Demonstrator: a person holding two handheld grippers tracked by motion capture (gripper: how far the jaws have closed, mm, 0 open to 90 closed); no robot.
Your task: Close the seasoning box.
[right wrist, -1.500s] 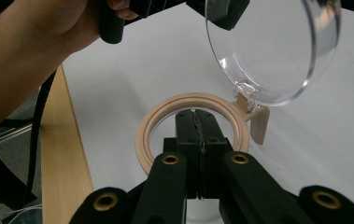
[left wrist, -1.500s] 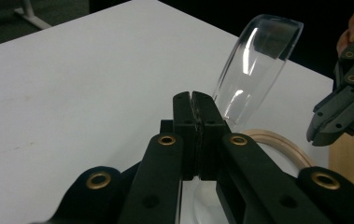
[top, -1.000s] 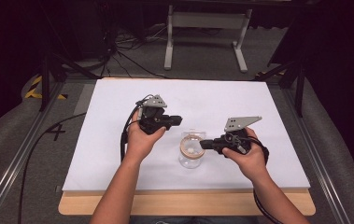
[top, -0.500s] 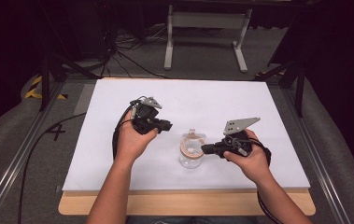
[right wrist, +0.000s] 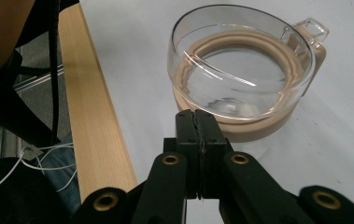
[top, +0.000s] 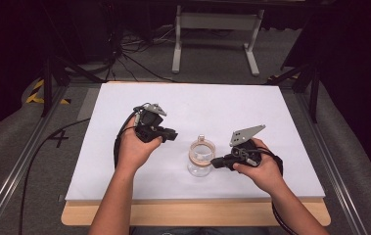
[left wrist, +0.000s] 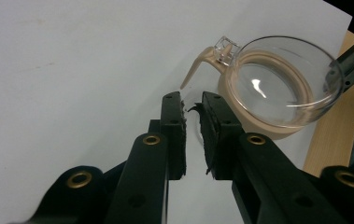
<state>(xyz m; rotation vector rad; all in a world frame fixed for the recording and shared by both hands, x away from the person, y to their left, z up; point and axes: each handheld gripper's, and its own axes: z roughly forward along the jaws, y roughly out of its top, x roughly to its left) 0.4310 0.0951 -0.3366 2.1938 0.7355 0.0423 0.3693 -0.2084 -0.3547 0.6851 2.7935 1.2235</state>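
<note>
**Both grippers at the glass jar: approach notes**

Your right gripper is clenched, jaws pressed flat together with nothing between them; its tip sits just beside the tan band at the base of the clear jar, at or very near touching it. Your left gripper is nearly closed, a narrow gap between the jaws, nothing held; it points at the jar's near side, close to the tan clasp lever.

The jar stands upright near the middle of the white worktop, between your two hands, closer to the right one.

Judgement on the step in hand: you look set to steady the jar with one gripper and work it with the other. Open the right jaws before committing; a shut tip can only push, and smooth glass will likely slide on the sheet. Grip on the tan band rather than the rim, since it looks matte and less slippery.

Materials: glass wall thin, round, transparent, glossy highlights. Tan ring opaque, plastic-like. Small clear square tab at the hinge. Jaw pads black, worn and frayed at the edges.
</note>
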